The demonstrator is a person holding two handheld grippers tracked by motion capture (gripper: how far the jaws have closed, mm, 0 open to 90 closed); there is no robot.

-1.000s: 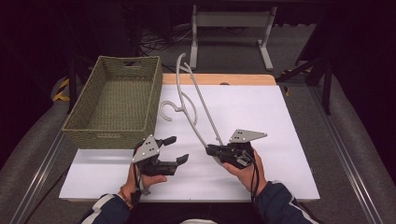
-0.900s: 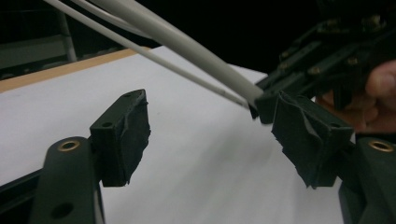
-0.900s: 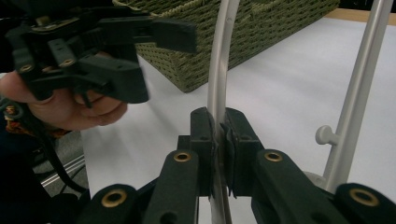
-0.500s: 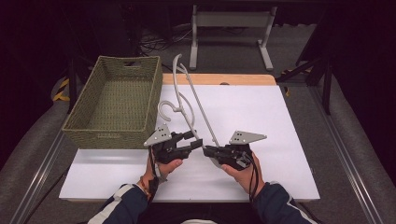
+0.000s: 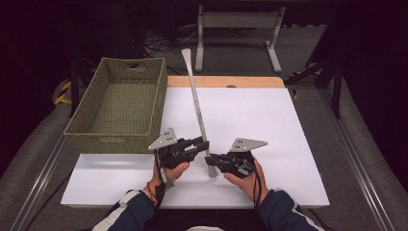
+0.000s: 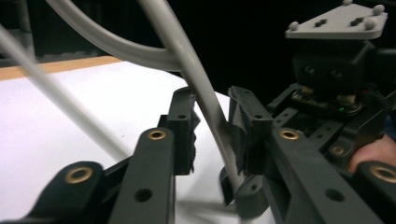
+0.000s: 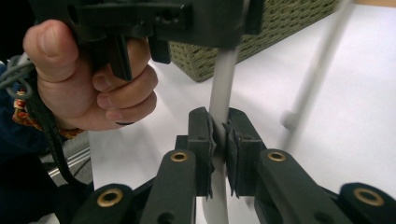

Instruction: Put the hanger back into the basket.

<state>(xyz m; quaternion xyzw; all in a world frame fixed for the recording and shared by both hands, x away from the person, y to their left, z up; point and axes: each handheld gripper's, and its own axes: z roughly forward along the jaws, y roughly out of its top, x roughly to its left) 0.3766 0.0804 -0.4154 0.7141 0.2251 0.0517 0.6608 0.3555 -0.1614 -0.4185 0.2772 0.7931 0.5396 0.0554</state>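
Note:
A pale grey plastic clothes hanger [image 5: 197,106] stands tilted up from the white table [image 5: 250,110], edge-on to the high view, its top leaning toward the far side. My right gripper [image 5: 214,159] is shut on the hanger's lower end; in the right gripper view the jaws [image 7: 219,135] pinch the grey bar [image 7: 223,79]. My left gripper [image 5: 202,143] is open, just above the right one. In the left gripper view its jaws [image 6: 212,121] stand either side of the curved hanger bar [image 6: 205,98], with a gap on the left side.
A woven green basket [image 5: 120,103] sits at the table's left, close behind the left gripper; its corner [image 7: 280,28] shows in the right gripper view. The right gripper's grey plate [image 6: 336,21] sits close to the left jaws. A metal stand [image 5: 238,21] is beyond the table.
The left gripper has moved right and forward until its open jaws straddle the hanger. The hanger has turned in the right gripper's hold, from showing its hook and arms to standing edge-on.

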